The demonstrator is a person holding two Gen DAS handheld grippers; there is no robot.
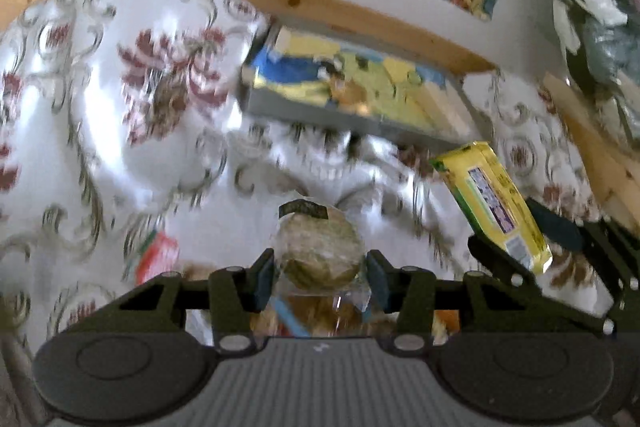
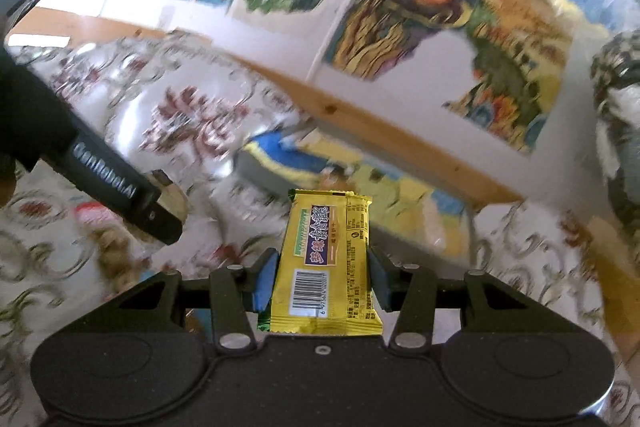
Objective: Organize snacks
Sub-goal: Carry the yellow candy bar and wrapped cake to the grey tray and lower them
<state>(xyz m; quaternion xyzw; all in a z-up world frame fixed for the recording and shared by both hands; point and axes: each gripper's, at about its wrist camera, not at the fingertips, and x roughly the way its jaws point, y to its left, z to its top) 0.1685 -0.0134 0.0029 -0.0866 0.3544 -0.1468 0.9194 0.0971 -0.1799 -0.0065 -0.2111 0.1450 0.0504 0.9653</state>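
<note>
Left wrist view: left gripper [image 1: 320,277] clamps a round wrapped cake [image 1: 320,251] above the worktop [image 1: 100,107]; right gripper [image 2: 320,281] pinches a yellow bar [image 2: 328,259], both short of the box [image 1: 352,95].

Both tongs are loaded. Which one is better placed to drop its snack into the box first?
Probably right. Its tongs hold the yellow packet pointing straight at the box. The left tongs, gripping the round wrapped pastry, sit farther off with the box up and right.
</note>
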